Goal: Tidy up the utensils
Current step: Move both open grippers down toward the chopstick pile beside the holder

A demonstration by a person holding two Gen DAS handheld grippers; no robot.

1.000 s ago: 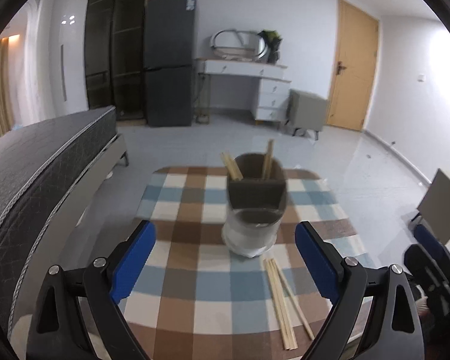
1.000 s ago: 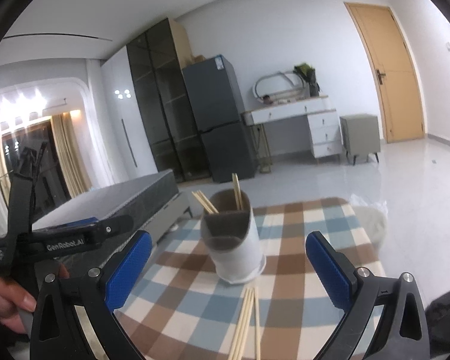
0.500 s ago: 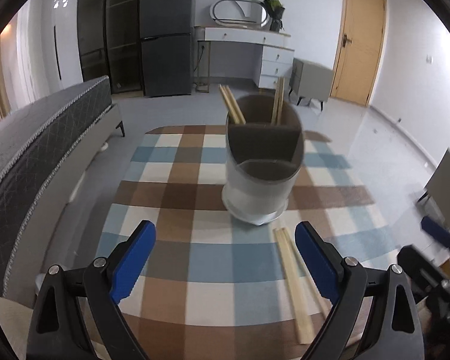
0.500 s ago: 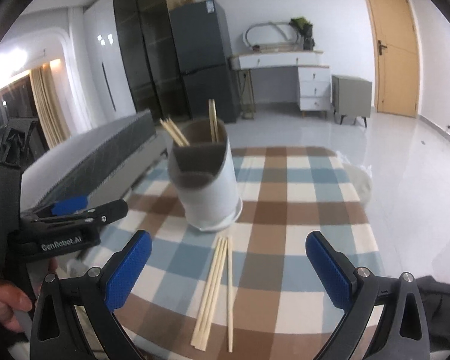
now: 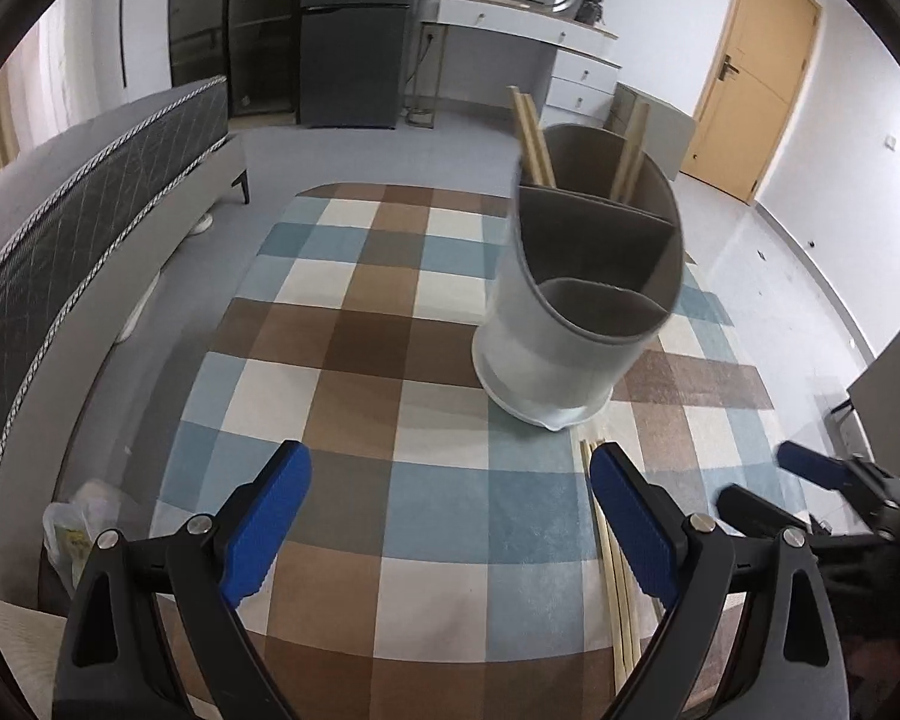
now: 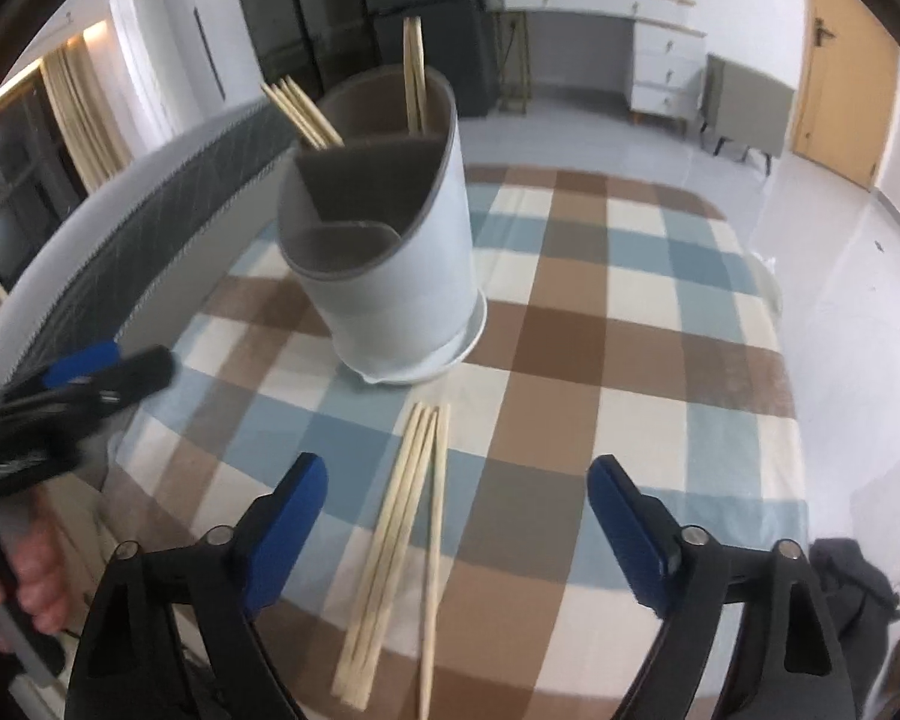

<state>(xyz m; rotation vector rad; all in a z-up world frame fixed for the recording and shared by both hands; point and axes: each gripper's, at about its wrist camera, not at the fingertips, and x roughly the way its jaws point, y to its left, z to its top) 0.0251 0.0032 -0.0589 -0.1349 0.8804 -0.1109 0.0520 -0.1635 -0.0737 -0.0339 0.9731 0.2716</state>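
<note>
The right hand-held gripper (image 6: pixel 456 510), jaws just narrowing but empty, hangs over the loose chopsticks (image 6: pixel 399 540) on the desk (image 6: pixel 660 360), apparently about to pinch them for the holder (image 6: pixel 384 252), while the left hand-held gripper (image 5: pixel 450 510) waits open.

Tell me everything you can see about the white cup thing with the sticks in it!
The holder is a round white tub with a slanted top rim and a wider foot. Inside it looks grey-brown, with dividers making compartments. It stands upright on the checked cloth. Wooden chopsticks lean in its back compartment, some to each side; the front ones look empty. More chopsticks lie on the cloth in front, not touching it. No gripper touches it.
</note>
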